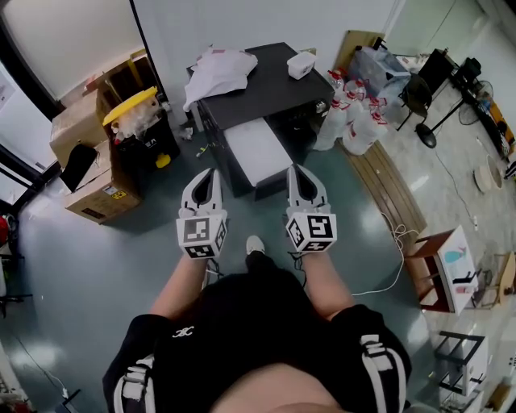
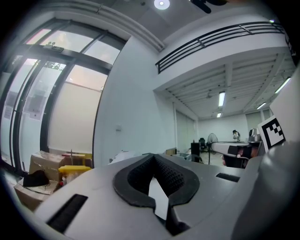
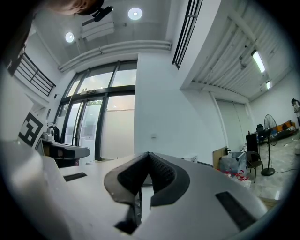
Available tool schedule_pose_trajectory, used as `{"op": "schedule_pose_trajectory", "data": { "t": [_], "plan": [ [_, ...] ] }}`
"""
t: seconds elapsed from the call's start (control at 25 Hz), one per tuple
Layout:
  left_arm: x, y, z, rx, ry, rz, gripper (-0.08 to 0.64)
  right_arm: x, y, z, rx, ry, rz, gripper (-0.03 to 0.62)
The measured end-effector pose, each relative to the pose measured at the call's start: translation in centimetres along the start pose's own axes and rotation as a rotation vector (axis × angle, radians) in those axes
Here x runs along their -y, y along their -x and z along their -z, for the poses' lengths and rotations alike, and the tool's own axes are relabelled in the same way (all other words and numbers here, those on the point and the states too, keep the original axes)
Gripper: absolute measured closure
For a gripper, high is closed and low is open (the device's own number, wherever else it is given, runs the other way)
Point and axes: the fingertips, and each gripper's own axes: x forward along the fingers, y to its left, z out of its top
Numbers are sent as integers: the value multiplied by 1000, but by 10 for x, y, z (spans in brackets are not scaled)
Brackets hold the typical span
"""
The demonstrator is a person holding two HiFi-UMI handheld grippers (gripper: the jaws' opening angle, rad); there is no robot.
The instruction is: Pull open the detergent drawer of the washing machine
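Washing machine, dark grey, stands on the floor just ahead. Left gripper and right gripper hover side by side before it, both closed and empty.

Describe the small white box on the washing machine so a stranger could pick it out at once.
Start at the dark washing machine against the white wall. Two white things lie on its top: a crumpled cloth at the left and the small white box at the right rear corner. The box is the compact, straight-edged one, on the side nearest the red-printed plastic bags.
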Motion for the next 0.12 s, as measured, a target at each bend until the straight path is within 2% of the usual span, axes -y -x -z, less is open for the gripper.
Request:
{"op": "schedule_pose_trajectory", "data": {
  "t": [0.12],
  "plan": [
    [-1,7,0,-2,9,-4,558,-1,5,0,-2,3,13,591]
  ]
}}
